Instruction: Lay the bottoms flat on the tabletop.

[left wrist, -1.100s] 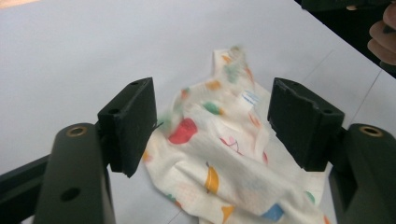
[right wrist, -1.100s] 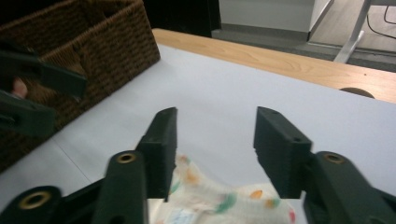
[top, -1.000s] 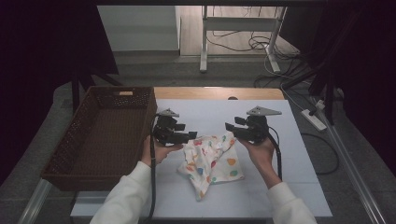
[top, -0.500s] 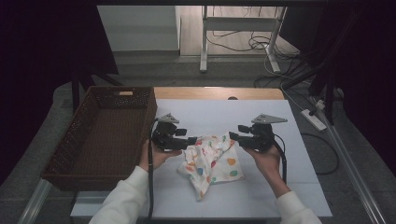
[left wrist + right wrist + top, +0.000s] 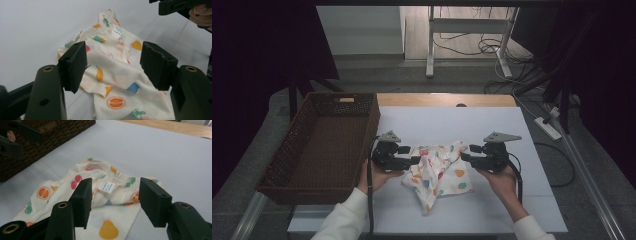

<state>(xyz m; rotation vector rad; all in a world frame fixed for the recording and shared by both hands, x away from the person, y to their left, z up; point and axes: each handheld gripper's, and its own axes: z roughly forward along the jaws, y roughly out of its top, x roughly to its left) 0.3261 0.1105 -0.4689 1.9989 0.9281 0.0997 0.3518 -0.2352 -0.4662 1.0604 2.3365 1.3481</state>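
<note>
The right gripper (image 5: 113, 202) is hovering with its jaws spread apart over the fruit-print cloth (image 5: 100, 195), whose white label (image 5: 106, 187) is lying between the fingers (image 5: 82, 197). The wicker basket (image 5: 50, 137) is sitting well beyond the left finger.

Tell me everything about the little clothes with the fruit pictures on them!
The garment is small and cream-coloured, of soft, thin knit-looking fabric, printed with oranges, pears, cherries and other fruit. It has a gathered elastic waistband with a small white label sewn inside. It lies crumpled and partly folded on the white table, to the right of the brown basket. The left gripper and right gripper sit at its two sides, jaws open, not clamped on it.
</note>
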